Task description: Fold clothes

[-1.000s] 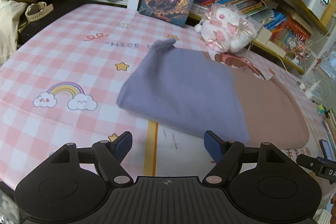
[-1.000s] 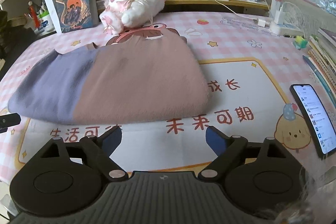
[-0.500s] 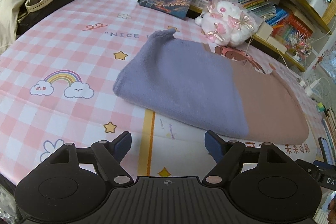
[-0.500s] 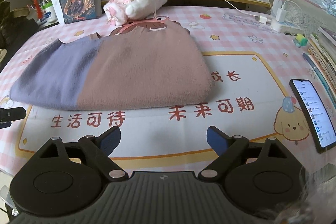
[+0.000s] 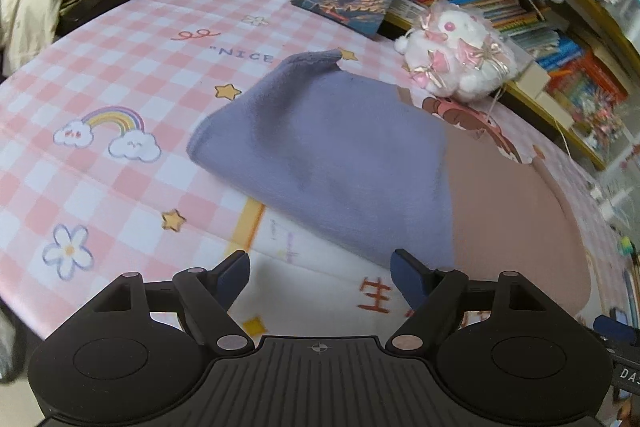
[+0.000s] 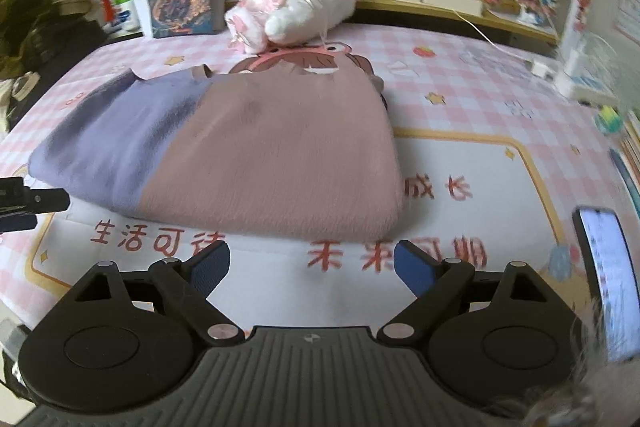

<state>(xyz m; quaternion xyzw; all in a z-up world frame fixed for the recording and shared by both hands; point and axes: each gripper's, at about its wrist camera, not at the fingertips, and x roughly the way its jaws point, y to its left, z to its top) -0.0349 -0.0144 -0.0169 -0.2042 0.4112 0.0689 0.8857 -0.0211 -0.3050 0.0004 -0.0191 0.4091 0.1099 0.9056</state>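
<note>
My jaws stand wide on both sides with nothing between them: the left gripper (image 5: 320, 277) hangs over the bare mat just short of the near edge of the two-tone fleece garment (image 5: 360, 163), and the right gripper (image 6: 312, 265) hangs the same way before its pink half. Going left to right, the checked desk mat (image 5: 120, 75) lies clear beside the purple end, which I take as free room for a fold; then comes the garment itself, already doubled into a thick slab in the middle of the mat, purple to the left, pink to the right. Behind it the white plush toy (image 6: 292, 3) sits at the far edge, touching or nearly so. A phone (image 6: 608, 279) lies well apart on the right. I judge I am poised at both near corners to take the hem evenly.
</note>
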